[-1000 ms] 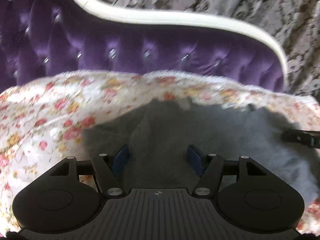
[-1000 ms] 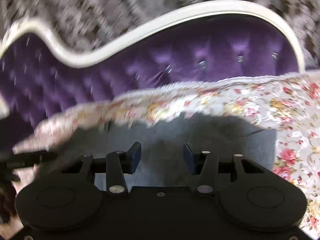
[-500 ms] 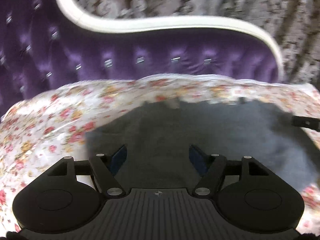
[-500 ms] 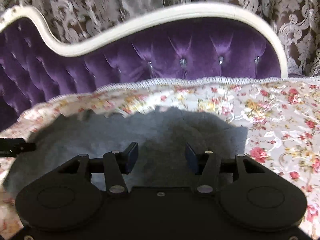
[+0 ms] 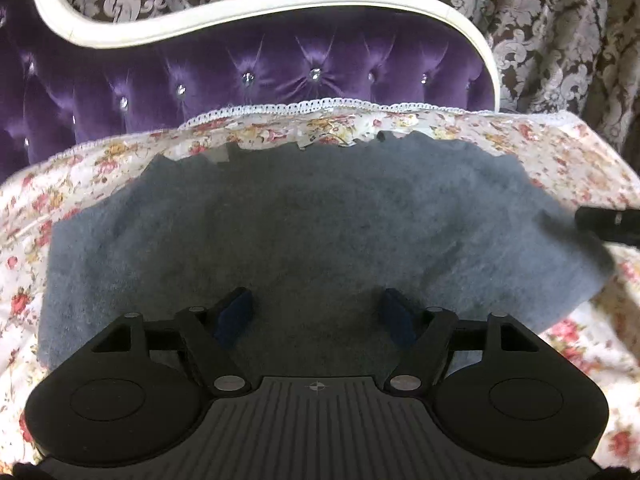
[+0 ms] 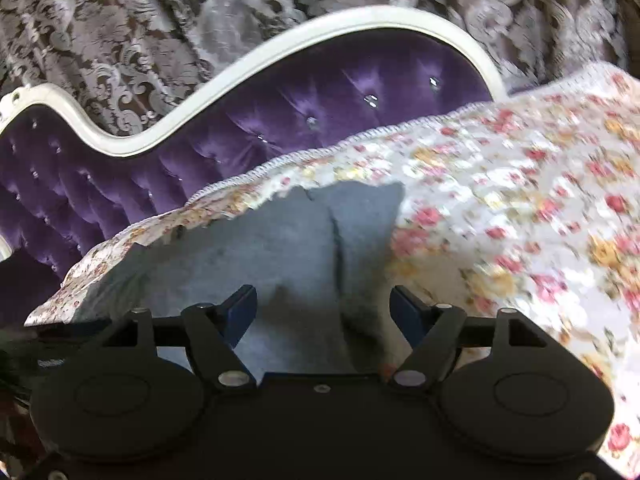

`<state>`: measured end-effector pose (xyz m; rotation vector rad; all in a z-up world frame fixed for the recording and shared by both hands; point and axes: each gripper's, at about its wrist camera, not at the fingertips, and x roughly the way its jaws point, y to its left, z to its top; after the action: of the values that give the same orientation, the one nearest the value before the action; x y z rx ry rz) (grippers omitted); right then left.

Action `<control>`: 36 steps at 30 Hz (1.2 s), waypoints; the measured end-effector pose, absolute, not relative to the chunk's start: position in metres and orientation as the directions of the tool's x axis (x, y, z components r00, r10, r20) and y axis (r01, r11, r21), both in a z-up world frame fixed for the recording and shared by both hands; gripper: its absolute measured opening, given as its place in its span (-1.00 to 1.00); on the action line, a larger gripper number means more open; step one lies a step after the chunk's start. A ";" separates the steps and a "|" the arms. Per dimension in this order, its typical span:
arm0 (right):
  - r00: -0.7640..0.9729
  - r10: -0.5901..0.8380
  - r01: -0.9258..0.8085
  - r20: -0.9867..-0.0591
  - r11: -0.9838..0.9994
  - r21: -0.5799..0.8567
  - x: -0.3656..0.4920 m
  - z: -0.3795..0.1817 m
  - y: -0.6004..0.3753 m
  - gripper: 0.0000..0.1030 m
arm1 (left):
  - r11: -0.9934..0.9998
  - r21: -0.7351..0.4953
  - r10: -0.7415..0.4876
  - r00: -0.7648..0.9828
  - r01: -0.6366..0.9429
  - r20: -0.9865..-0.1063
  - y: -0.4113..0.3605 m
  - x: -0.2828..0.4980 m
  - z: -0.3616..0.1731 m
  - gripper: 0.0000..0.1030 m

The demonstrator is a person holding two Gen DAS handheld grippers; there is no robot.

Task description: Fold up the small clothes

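Observation:
A grey-blue fleece garment [image 5: 304,224] lies spread flat on a floral bedspread [image 5: 560,152]. My left gripper [image 5: 316,312] is open and empty, hovering over the garment's near middle. The right gripper's tip [image 5: 608,224] shows at the garment's right edge in the left wrist view. In the right wrist view the garment [image 6: 280,248] has a vertical crease near its right edge. My right gripper [image 6: 324,312] is open and empty, with the garment's right edge between its fingers. The view is tilted.
A purple tufted headboard [image 5: 280,76] with a white curved frame [image 5: 256,8] stands behind the bed. Patterned brown-and-silver curtains [image 5: 560,20] hang behind it. The bedspread [image 6: 520,208] extends to the right of the garment.
Both grippers have pulled back and risen, so more of the garment shows. The right gripper has shifted right and tilted. Both stayed open.

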<state>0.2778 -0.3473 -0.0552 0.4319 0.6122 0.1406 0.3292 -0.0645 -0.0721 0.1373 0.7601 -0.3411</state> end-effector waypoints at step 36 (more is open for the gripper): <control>0.725 0.458 -0.070 -0.515 0.792 0.606 0.328 -0.077 -0.370 1.00 | 0.980 -0.099 -0.182 0.570 0.174 -0.801 -0.066 0.422 -0.065 0.41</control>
<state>0.3277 -0.3703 -0.0766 0.5946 0.7064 0.3106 0.4222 -0.0659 -0.0653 -0.0092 0.9410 -0.2088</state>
